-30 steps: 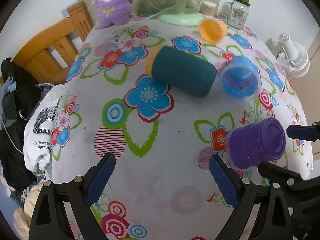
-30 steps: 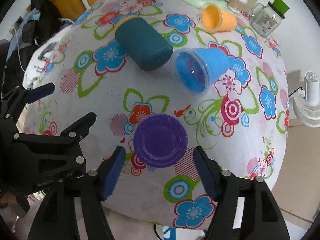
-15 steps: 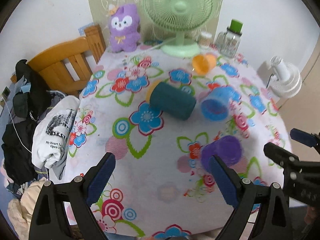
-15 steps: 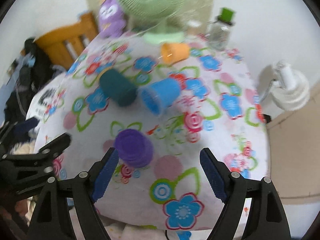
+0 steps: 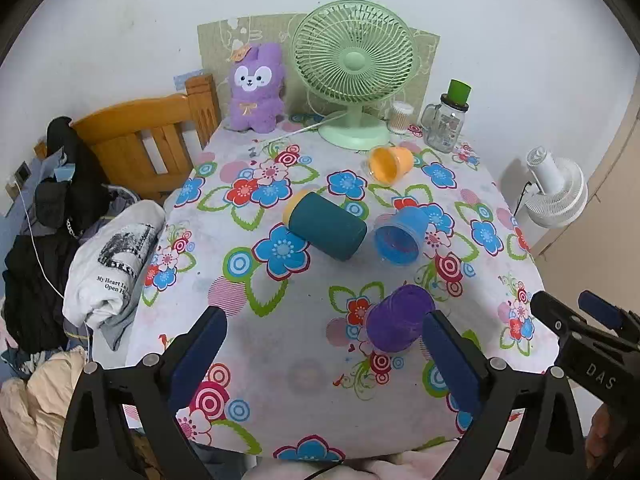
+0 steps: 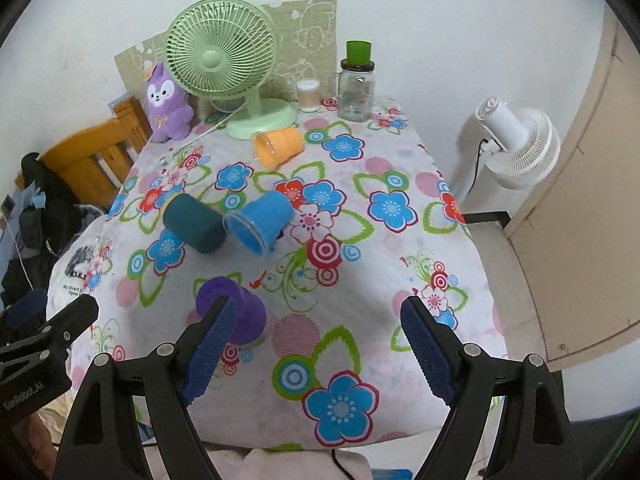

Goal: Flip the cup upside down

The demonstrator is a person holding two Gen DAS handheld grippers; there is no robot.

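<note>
Purple cup (image 5: 400, 323) stood upside down, base up, near front table (image 5: 280, 344) edge; inside hidden. Behind it, blue cup (image 5: 400, 234) lay on side, mouth toward camera, nothing visible inside. Teal cup (image 5: 326, 232) lay just beside blue. Orange cup (image 5: 390, 164) on side farther back, near fan (image 5: 354, 76). Left gripper (image 5: 324, 360) spread wide, holding nothing; right gripper (image 6: 316, 354) likewise, clear of purple cup.

The purple cup (image 5: 400, 322) stands upside down, base up, on the floral tablecloth near its front edge.
</note>
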